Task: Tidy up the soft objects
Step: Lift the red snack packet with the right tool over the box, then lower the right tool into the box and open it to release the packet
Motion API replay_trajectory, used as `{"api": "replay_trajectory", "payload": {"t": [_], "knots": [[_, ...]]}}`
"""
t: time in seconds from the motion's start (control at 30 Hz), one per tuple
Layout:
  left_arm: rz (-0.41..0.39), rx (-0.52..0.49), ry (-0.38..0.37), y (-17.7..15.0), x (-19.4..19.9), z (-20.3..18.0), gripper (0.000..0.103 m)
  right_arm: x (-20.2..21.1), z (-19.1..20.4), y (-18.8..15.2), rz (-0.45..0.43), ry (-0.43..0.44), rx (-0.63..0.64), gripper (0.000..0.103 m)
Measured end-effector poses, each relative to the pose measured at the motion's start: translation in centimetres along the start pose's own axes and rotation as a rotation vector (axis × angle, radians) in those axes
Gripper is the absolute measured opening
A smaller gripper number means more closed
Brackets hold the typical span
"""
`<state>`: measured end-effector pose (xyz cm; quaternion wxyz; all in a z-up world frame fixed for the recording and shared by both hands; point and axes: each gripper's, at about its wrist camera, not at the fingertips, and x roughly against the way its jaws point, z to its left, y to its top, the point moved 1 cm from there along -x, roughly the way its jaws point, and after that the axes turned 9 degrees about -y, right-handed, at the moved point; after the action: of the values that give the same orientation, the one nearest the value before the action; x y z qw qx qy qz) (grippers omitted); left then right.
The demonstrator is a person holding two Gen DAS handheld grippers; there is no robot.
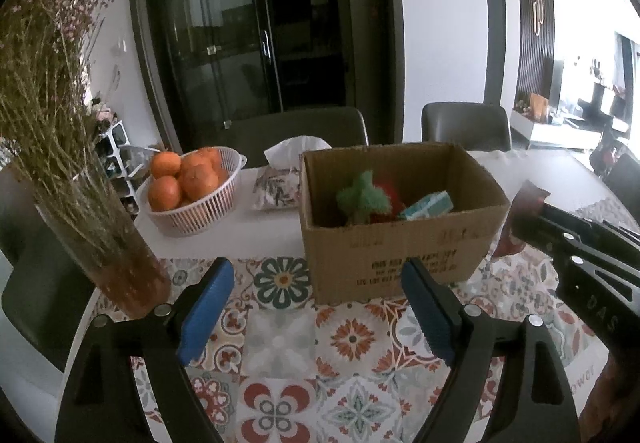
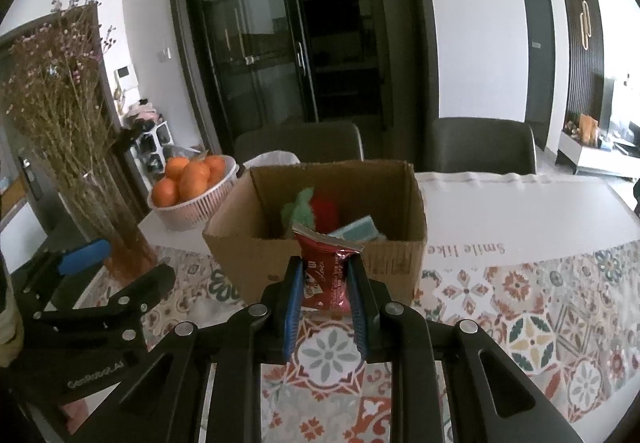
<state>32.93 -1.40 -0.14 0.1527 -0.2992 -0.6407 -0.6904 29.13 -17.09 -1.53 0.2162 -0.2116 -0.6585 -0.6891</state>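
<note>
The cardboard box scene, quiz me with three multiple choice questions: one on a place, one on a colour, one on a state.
1. Where is the basket of oranges relative to the cardboard box?
A. inside it B. to its left C. on top
2. What colour is the snack packet?
A. red B. yellow C. white
3. What state is the left tool in?
A. shut on cloth B. open, holding nothing C. shut on the box

Answers: 1 B, it sits left of the box in both views. 2 A, the right tool grips a red wrapper. 3 B, its blue pads stand apart.
</note>
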Motion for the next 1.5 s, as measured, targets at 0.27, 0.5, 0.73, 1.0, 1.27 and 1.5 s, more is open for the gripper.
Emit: {"api": "replay_trajectory", "payload": {"t": [0.27,0.5,0.73,1.0,1.27,1.5], "knots": [[-0.018,0.003,0.013,1.5,-1.2,0.6,0.088,-1.5,0.1,2.0,-0.023,0.003,0.015,0.024],[-0.028,0.013,0.019,2.5,-2.5,1.2,0.088,-3.2,0.2,3.5,-0.037,-0.001,0.036,0.024],[-0.033,0.011,0.026,3.6,-4.0,1.4,0.088,-6.0,-0.2,5.2,-0.026,-0.017,0.046,0.024],[-0.028,0.02,0.025,4.8,-6.4,1.3,0.088,-9.0,-0.7,6.1,-0.005,-0.033,0.065,0.024],[-0.015,0.017,0.033,5.1,-8.4,1.0,0.088,-11.5,-1.6,6.3,0.016,-0.05,0.064,0.024],[-0.009,0.02,0.037,5.2,-9.0,0.9,0.088,-12.7,-1.8,6.4,0.038,-0.056,0.062,0.042]]}}
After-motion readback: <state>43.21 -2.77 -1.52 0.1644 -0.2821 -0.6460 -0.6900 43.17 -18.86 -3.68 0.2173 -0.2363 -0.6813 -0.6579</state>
